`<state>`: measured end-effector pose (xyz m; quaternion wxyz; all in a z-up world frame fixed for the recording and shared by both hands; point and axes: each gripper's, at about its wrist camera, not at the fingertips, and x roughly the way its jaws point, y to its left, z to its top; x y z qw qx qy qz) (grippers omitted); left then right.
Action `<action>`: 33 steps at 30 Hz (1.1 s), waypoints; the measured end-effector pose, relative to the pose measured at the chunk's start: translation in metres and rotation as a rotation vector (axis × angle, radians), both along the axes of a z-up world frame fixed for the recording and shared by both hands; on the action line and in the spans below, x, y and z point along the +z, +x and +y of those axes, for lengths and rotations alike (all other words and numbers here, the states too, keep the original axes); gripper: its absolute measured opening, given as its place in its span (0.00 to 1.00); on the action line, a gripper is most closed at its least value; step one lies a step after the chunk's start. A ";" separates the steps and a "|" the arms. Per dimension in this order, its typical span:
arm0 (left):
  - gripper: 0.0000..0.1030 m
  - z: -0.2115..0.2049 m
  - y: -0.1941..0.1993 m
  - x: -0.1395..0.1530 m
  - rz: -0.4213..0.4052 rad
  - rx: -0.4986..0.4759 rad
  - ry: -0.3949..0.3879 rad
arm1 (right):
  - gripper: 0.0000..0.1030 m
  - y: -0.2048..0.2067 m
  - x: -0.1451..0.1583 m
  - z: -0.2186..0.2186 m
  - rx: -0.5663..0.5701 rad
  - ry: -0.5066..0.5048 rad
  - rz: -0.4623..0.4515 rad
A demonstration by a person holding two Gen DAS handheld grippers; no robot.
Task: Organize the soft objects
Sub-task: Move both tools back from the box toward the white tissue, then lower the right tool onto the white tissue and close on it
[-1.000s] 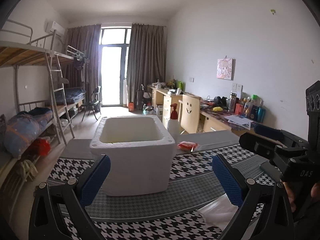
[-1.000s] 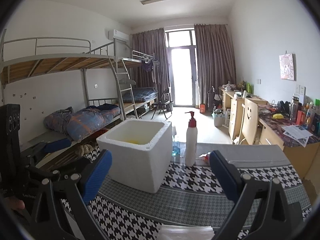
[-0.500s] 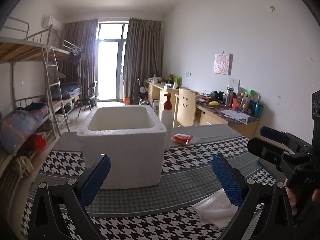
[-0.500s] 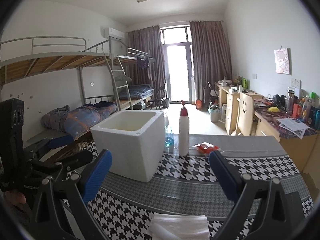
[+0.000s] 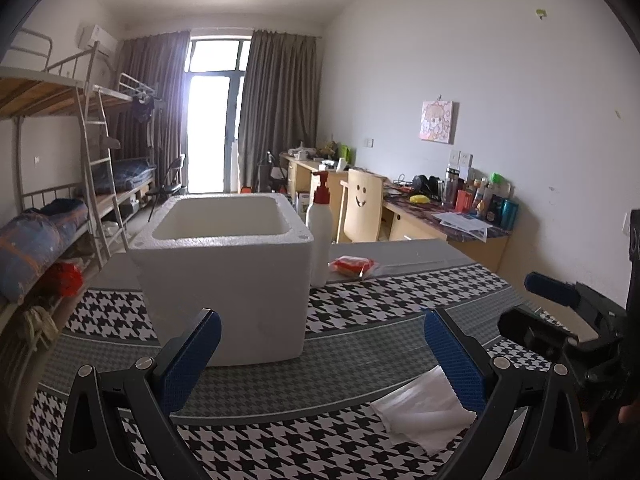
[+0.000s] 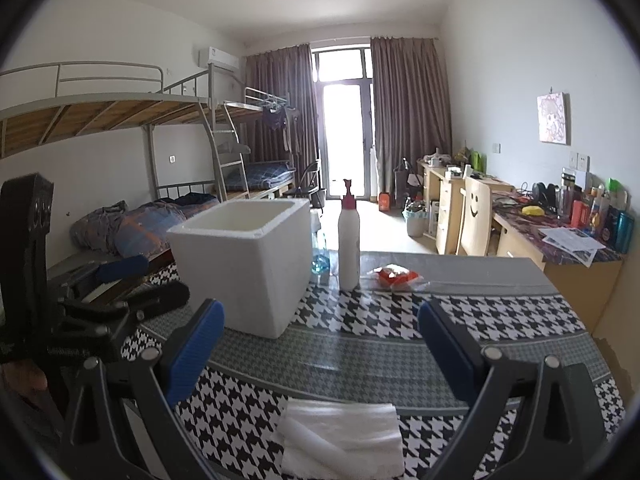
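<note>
The right hand-held gripper [image 6: 320, 344] hovers with its blue pads spread wide and nothing between them; just below and ahead of it a folded white soft sheet [image 6: 342, 438] lies flat on the houndstooth desk [image 6: 500, 316]. The left hand-held gripper [image 5: 320, 354] is equally wide apart and empty, with the same soft sheet [image 5: 424, 410] under its right finger.

The sheet looks light, limp and thin, so it will likely sag and unfold when lifted; pinching a folded edge or rolled corner seems best.

The foam box [image 6: 244, 268] stands farther ahead to the left. The left view looks into more of its hollow; the right view shows the sheet's rolled fold and the pump bottle [image 6: 349, 240] whole.
</note>
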<state>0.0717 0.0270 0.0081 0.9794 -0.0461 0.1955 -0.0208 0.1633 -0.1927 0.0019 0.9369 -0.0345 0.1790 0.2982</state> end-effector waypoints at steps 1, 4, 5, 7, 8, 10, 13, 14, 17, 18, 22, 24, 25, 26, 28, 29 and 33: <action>0.99 -0.001 0.000 -0.001 0.002 0.000 0.000 | 0.96 0.000 -0.002 -0.002 -0.004 0.000 0.003; 0.99 -0.004 0.000 -0.004 0.006 -0.005 0.000 | 0.96 -0.002 -0.007 -0.007 -0.011 0.001 0.014; 0.99 -0.006 0.000 -0.005 0.005 -0.008 0.002 | 0.96 -0.002 -0.008 -0.008 -0.014 0.002 0.016; 0.99 -0.008 -0.001 -0.008 0.007 -0.012 0.002 | 0.96 -0.004 -0.011 -0.011 -0.014 0.004 0.016; 0.99 -0.007 0.000 -0.009 0.009 -0.014 0.000 | 0.96 -0.004 -0.012 -0.012 -0.012 0.006 0.016; 0.99 -0.008 0.000 -0.011 0.011 -0.014 0.002 | 0.96 -0.005 -0.016 -0.013 -0.007 0.007 0.013; 0.99 -0.009 0.001 -0.014 0.018 -0.018 0.006 | 0.96 -0.006 -0.021 -0.013 -0.009 0.002 0.005; 0.99 -0.010 0.001 -0.016 0.021 -0.025 0.004 | 0.96 -0.007 -0.023 -0.013 -0.005 0.000 0.006; 0.99 -0.011 0.003 -0.020 0.035 -0.036 0.000 | 0.96 -0.005 -0.029 -0.012 -0.003 -0.009 0.024; 0.99 -0.011 0.004 -0.022 0.040 -0.039 -0.001 | 0.96 -0.004 -0.031 -0.013 -0.007 -0.015 0.028; 0.99 -0.015 0.007 -0.027 0.063 -0.054 -0.002 | 0.96 -0.001 -0.037 -0.017 -0.013 -0.014 0.054; 0.99 -0.016 0.008 -0.029 0.073 -0.061 -0.004 | 0.96 0.000 -0.040 -0.019 -0.017 -0.020 0.059; 0.99 -0.016 0.007 -0.031 0.077 -0.063 -0.004 | 0.96 0.000 -0.042 -0.020 -0.020 -0.023 0.064; 0.99 -0.017 0.008 -0.032 0.084 -0.068 -0.005 | 0.96 0.001 -0.044 -0.020 -0.022 -0.027 0.069; 0.99 -0.018 0.009 -0.035 0.098 -0.075 -0.007 | 0.96 0.002 -0.048 -0.020 -0.028 -0.034 0.085; 0.99 -0.019 0.010 -0.037 0.108 -0.080 -0.011 | 0.96 0.003 -0.050 -0.020 -0.031 -0.037 0.093; 0.99 -0.024 0.015 -0.044 0.139 -0.095 -0.010 | 0.96 0.006 -0.060 -0.023 -0.038 -0.046 0.127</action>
